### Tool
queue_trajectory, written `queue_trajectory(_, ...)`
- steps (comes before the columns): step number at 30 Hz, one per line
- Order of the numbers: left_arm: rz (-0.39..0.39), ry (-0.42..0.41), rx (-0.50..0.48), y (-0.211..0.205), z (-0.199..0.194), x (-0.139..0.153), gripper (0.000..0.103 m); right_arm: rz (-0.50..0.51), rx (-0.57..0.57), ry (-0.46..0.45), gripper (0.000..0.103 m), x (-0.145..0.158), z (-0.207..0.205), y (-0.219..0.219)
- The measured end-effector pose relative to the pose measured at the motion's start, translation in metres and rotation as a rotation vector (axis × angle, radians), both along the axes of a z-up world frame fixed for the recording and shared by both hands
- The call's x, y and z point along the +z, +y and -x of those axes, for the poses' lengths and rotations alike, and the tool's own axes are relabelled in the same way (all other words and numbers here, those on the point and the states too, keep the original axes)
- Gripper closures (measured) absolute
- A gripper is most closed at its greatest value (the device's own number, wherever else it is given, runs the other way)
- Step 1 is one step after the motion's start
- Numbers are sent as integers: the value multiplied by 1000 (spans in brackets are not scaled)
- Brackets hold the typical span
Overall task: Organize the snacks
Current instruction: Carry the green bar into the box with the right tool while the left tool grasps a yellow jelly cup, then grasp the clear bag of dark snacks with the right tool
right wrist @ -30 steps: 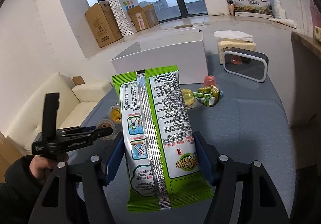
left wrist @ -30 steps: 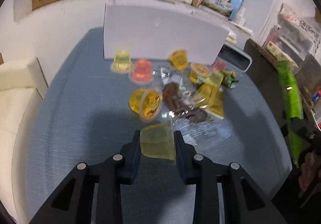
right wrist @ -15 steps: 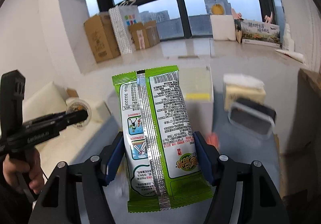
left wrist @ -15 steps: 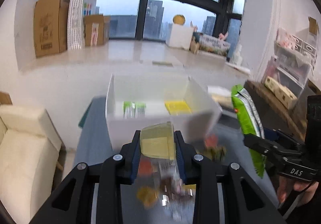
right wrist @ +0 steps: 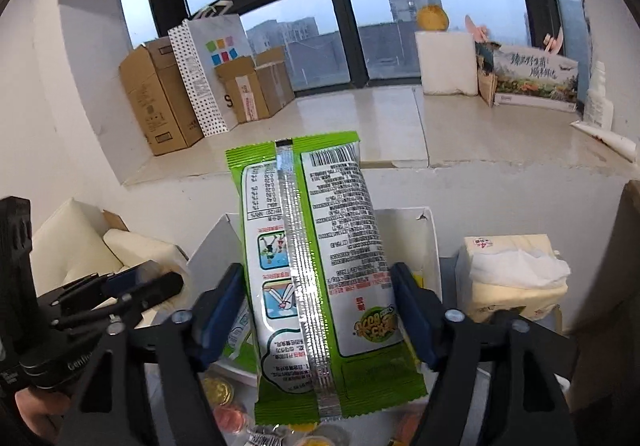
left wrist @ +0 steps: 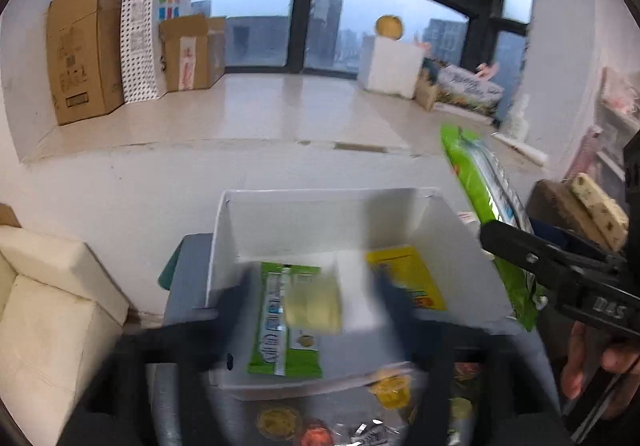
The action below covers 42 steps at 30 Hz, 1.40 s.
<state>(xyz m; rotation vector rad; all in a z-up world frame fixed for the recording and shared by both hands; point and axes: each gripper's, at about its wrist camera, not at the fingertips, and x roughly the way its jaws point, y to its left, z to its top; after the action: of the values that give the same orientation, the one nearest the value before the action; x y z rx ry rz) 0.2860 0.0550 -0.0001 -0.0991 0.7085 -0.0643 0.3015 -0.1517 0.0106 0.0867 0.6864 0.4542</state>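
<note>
L jaws wider, jelly cup [left wrist: 314,304] loose

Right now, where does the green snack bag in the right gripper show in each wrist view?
Left wrist view: the green snack bag is at right, seen edge-on, beside the white box.
Right wrist view: it fills the centre, upright between the blue fingers.
Shared landmark: the dotted paper bag on the sill.

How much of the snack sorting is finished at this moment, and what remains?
Done: a green packet and a yellow packet lie in the white box. In hand: the left gripper, blurred, carries a yellow jelly cup over the box; the right gripper holds a green snack bag. Left: jelly cups lie before the box.
</note>
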Motion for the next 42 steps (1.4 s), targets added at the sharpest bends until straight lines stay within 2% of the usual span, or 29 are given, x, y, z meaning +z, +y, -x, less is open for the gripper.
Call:
queue_trajectory(1, -15, -30, 4, 0, 3, 0, 0, 13, -6, 17, 8, -3, -6, 1)
queue_trajectory(2, -28, -68, -6, -2, 8, 0, 0, 23, -15, 30, 5, -6, -9, 0)
queue_trajectory(3, -32, -71, -26, -3, 8, -2, 0, 26, -21, 35, 1, -9, -10, -1)
queue_trajectory(9, -8, -13, -47, -4, 10, -11, 0, 0, -69, 63, 0, -20, -12, -14)
queue_trajectory(12, 18, -9, -45, -2, 24, -11, 0, 0, -86, 31, 0, -17, -1, -18)
queue_trajectory(16, 27, -25, -47, -3, 62, -7, 0, -29, -130, -64, 0, -10, 35, -29)
queue_trajectory(20, 10, -59, -49, -7, 110, -5, 0, -33, -85, -149, 0, -5, 82, -37)
queue_trajectory(24, 4, -80, -23, -7, 167, -16, 0, 59, -98, -172, 0, -14, 134, -41)
queue_trajectory(28, 27, -35, 22, 1, 207, -34, 0, 157, -78, -116, 0, -43, 183, -45)
queue_trajectory(32, 83, -10, 53, 8, 244, -55, 0, 153, -74, -24, 0, -82, 214, -53)
queue_trajectory(35, 58, 3, 75, 9, 262, -63, 0, 136, -63, 26, 0, -105, 225, -51)
queue_trajectory(38, 66, 14, 72, 11, 270, -66, 0, 123, -38, 80, 0, -120, 223, -42)
queue_trajectory(42, 67, 19, 86, 16, 276, -68, 0, 146, -1, 94, 0, -130, 220, -21)
